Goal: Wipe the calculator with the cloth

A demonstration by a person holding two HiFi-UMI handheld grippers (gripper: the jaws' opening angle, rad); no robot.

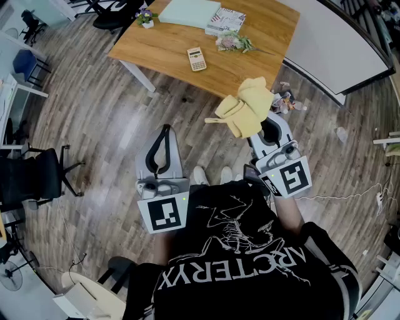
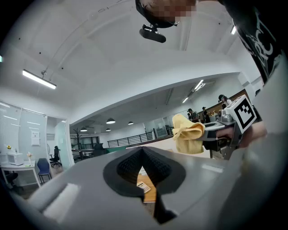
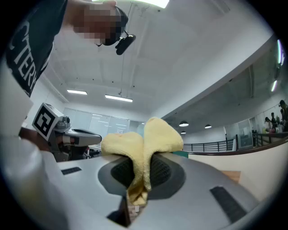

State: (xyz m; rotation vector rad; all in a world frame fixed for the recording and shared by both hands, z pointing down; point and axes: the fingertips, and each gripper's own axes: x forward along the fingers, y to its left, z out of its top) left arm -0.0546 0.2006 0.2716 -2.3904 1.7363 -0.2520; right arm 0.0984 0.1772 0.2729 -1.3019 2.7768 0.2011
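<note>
A beige calculator lies on the wooden table, well ahead of both grippers. My right gripper is held in the air short of the table's near edge, shut on a yellow cloth that bunches over its tips. In the right gripper view the cloth hangs pinched between the jaws. My left gripper hovers over the floor to the left, shut with nothing in it. In the left gripper view its tips meet, and the calculator shows through the gap below them.
On the table are a pale green pad, a book, a flower bunch and a small potted plant. A white curved board stands right of it. Small items lie on the floor; an office chair stands left.
</note>
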